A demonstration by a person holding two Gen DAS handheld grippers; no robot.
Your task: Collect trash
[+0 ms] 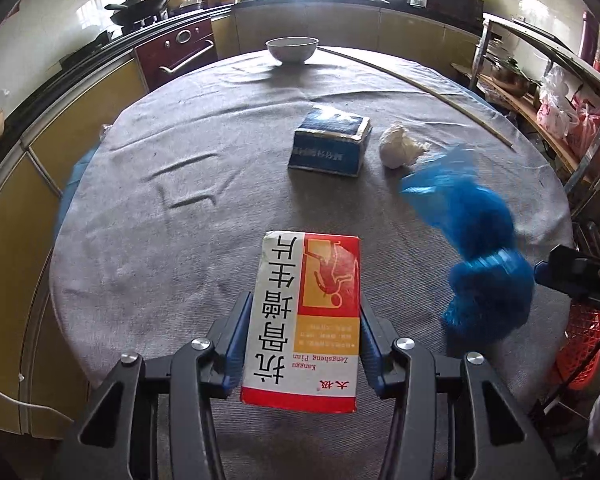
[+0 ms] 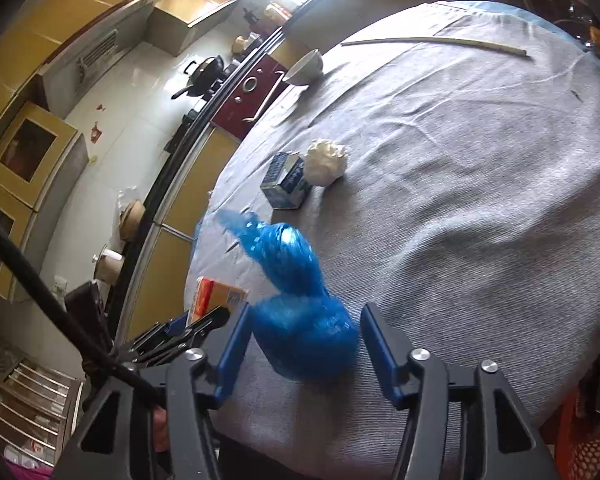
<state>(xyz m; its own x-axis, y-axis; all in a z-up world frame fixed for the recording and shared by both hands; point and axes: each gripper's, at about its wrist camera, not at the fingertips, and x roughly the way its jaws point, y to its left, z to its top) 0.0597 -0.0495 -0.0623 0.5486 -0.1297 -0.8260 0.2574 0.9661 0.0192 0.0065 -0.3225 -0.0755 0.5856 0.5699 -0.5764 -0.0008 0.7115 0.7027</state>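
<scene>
Clamping a red, white and yellow medicine box [image 1: 302,320] between its blue pads, the left gripper [image 1: 303,312] fills the bottom of the left wrist view. Both pads press flat on the box's long side faces, so the grip is firm. The box's long axis runs straight along the fingers, away from the camera; its printed face looks up and its far short end points toward the middle of the round table [image 1: 180,128], which wears a grey cloth. Beyond it lie a blue carton [image 1: 330,142], turned a little askew, and just to its right a crumpled white paper wad [image 1: 398,146], close to it but apart. A blue plastic bag [image 1: 476,248], blurred, hangs at the right by the tip of the right gripper [image 1: 568,272]. A white bowl [image 1: 292,49] and a long thin stick [image 1: 420,84] sit near the far edge.

In the right wrist view the right gripper [image 2: 304,344] has its jaws spread, and the blue plastic bag [image 2: 300,320] sits bunched between them. The left pad is beside the bag; the right pad stands clear of it, so the fingers are released. The bag's loose tail stretches up and left. The medicine box [image 2: 216,296] shows at the left, in the left gripper [image 2: 188,328]. Farther off the blue carton [image 2: 286,180] and paper wad [image 2: 326,162] appear to touch.
</scene>
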